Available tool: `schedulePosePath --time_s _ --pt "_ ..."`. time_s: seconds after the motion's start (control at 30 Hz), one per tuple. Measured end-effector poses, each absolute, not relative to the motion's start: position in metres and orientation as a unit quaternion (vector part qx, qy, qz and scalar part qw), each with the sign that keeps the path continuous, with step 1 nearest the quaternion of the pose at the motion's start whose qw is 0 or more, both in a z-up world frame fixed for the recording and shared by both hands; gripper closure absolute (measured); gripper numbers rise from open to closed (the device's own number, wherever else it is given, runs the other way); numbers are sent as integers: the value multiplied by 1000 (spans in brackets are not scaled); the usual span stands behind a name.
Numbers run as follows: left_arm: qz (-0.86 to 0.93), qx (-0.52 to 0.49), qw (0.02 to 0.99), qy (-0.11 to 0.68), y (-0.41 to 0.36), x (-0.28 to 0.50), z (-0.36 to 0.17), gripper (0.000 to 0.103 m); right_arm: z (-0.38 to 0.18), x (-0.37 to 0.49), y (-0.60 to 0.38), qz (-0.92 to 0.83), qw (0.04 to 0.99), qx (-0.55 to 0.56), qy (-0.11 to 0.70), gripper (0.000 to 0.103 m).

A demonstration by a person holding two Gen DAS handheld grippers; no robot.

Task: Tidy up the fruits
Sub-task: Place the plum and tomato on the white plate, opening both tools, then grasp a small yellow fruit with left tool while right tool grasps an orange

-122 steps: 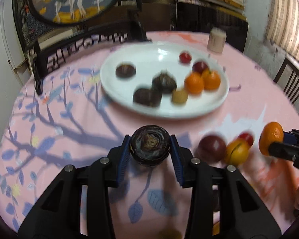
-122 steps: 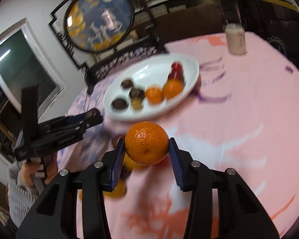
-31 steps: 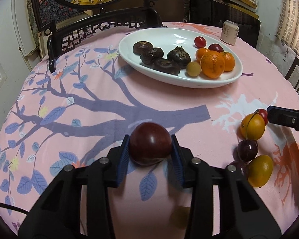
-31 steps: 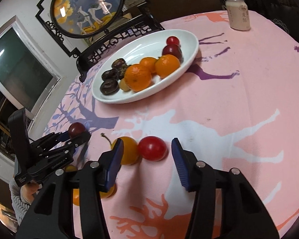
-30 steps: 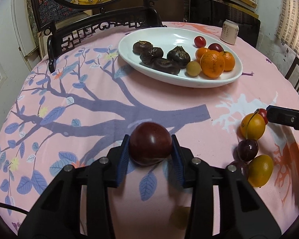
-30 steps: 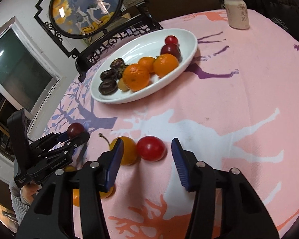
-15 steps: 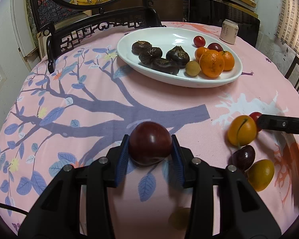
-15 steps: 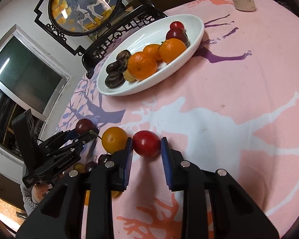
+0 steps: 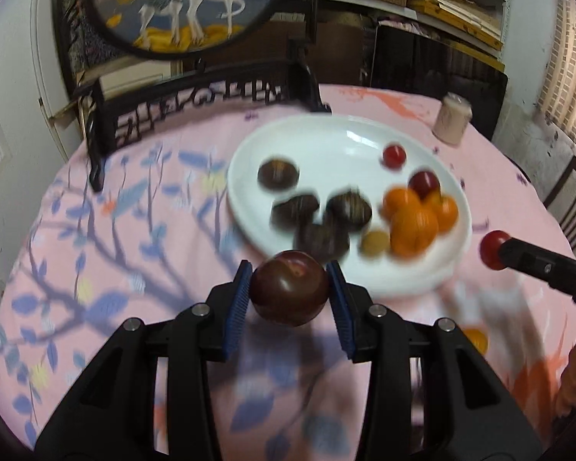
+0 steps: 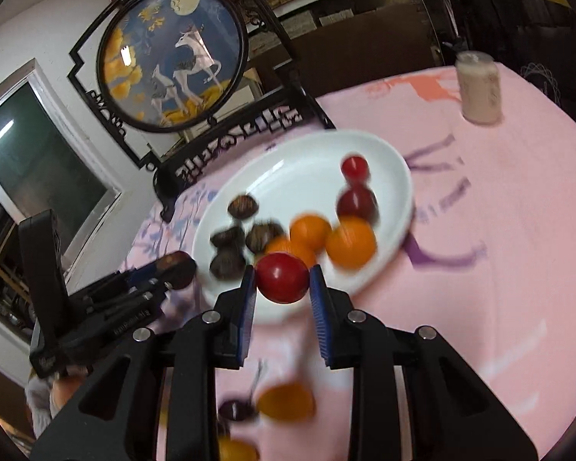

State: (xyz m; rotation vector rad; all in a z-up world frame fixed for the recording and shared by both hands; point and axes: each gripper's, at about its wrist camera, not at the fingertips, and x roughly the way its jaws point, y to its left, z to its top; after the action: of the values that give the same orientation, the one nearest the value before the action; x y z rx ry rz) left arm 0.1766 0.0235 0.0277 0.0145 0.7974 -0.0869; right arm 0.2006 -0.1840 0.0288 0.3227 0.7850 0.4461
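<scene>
My left gripper [image 9: 290, 292] is shut on a dark purple plum [image 9: 288, 288], held above the pink cloth just short of the white plate [image 9: 326, 146]. My right gripper [image 10: 282, 278] is shut on a small red tomato [image 10: 282, 276], lifted in front of the same plate [image 10: 295, 165]. The plate holds several dark chestnuts [image 9: 278, 173], oranges [image 9: 414, 226], a red tomato [image 9: 394, 155] and a dark plum [image 10: 357, 201]. The right gripper's tip with the tomato [image 9: 493, 255] shows at the right edge of the left wrist view. In the right wrist view, the left gripper [image 10: 169, 269] shows at the left.
Loose orange fruit [image 10: 286, 401] and a dark cherry [image 10: 234, 409] lie on the cloth below my right gripper. A pale can [image 10: 478, 90] stands at the table's far side. A dark carved chair back [image 9: 196, 103] and a round framed picture [image 10: 172, 53] stand behind the plate.
The right gripper closed on the red tomato and lifted it off the cloth. Both grippers rose and moved toward the plate, the left one still holding the plum.
</scene>
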Motion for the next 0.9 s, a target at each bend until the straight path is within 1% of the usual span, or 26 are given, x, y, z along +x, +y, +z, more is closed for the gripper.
schedulePosePath --time_s 0.1,0.13,0.17,0.2,0.23,0.4,0.5,0.6,0.83,0.9 --pt "-46 1 919 391 15 199 28 62 25 220 -170 191 903 124 364 72" --pt "-44 1 920 388 11 206 27 59 24 222 -170 188 906 121 360 71" --pt "-40 0 923 383 9 210 27 44 24 223 -169 189 907 117 359 53" --pt "-37 -7 926 375 7 213 27 37 24 223 -170 189 907 116 358 42" --pt "-38 -13 928 370 7 213 27 30 25 221 -172 188 910 118 351 35" --pt "-38 -5 930 365 15 208 28 29 35 206 -184 194 913 129 335 35" --pt "-37 -10 930 366 25 202 30 28 33 187 -193 199 909 136 341 35" --pt "-27 8 933 359 30 189 30 27 26 168 -199 205 901 148 352 35" --pt "-15 31 936 351 37 148 24 16 8 125 -195 217 894 115 374 35" --pt "-9 34 936 349 41 134 22 16 9 118 -196 221 894 117 371 35"
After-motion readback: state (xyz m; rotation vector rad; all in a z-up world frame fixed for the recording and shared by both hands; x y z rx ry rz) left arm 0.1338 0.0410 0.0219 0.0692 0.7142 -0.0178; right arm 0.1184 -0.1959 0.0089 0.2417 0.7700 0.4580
